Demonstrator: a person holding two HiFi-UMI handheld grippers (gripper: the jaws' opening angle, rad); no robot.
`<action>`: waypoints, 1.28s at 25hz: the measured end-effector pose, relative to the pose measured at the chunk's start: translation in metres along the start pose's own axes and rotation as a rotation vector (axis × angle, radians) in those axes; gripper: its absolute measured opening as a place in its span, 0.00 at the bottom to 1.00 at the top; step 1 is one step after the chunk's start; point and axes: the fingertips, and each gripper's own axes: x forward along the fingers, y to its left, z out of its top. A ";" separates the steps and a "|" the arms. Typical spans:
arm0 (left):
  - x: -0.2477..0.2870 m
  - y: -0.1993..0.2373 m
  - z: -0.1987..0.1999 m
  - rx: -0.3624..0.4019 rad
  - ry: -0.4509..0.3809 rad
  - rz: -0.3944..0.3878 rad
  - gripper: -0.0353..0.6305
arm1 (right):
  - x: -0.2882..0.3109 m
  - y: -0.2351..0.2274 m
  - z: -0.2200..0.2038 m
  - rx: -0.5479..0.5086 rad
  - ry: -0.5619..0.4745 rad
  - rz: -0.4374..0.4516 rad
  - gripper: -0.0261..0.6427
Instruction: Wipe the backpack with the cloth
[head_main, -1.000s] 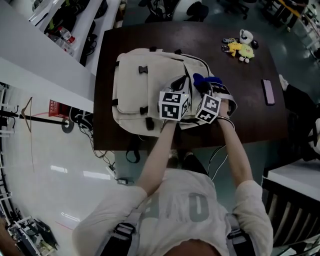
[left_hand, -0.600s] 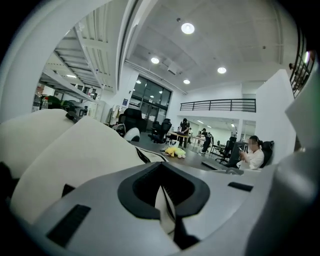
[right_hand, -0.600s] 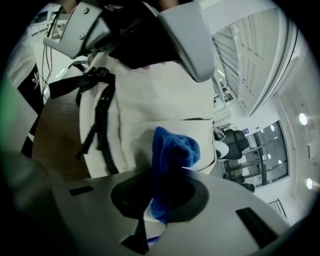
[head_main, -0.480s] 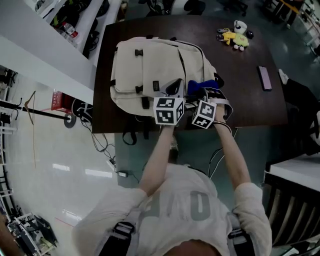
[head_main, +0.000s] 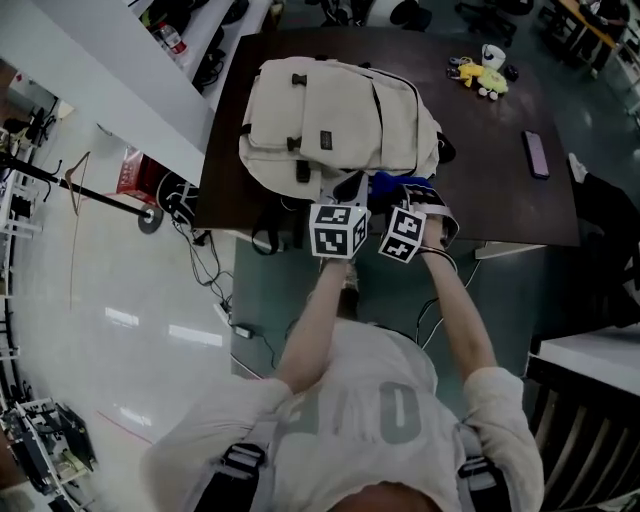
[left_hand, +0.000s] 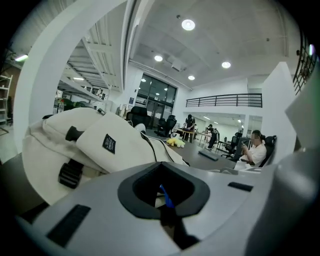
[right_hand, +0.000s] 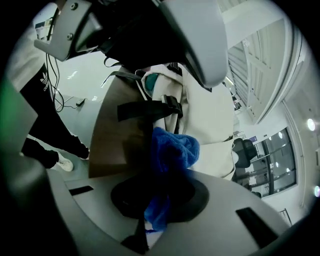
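Since a second ago both grippers have drawn back to the near edge of the table (head_main: 500, 150), so the cream backpack (head_main: 330, 110) lies ahead of them. Your right gripper (head_main: 410, 195) pinches the bunched blue cloth (head_main: 392, 184), ready for wiping. Your left gripper (head_main: 346, 195), just beside it, is pressed together.

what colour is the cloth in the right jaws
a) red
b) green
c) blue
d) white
c: the cloth pinched in the right jaws shows bright blue against the cream backpack.
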 end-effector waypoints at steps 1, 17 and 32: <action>-0.003 0.002 -0.002 -0.003 -0.003 0.007 0.06 | 0.001 0.003 0.001 0.003 -0.001 0.007 0.10; -0.099 -0.001 0.085 -0.058 -0.287 0.074 0.06 | -0.176 -0.091 0.013 1.013 -0.562 -0.337 0.10; -0.240 -0.070 0.093 0.066 -0.408 0.081 0.06 | -0.316 -0.002 0.026 1.035 -0.740 -0.351 0.10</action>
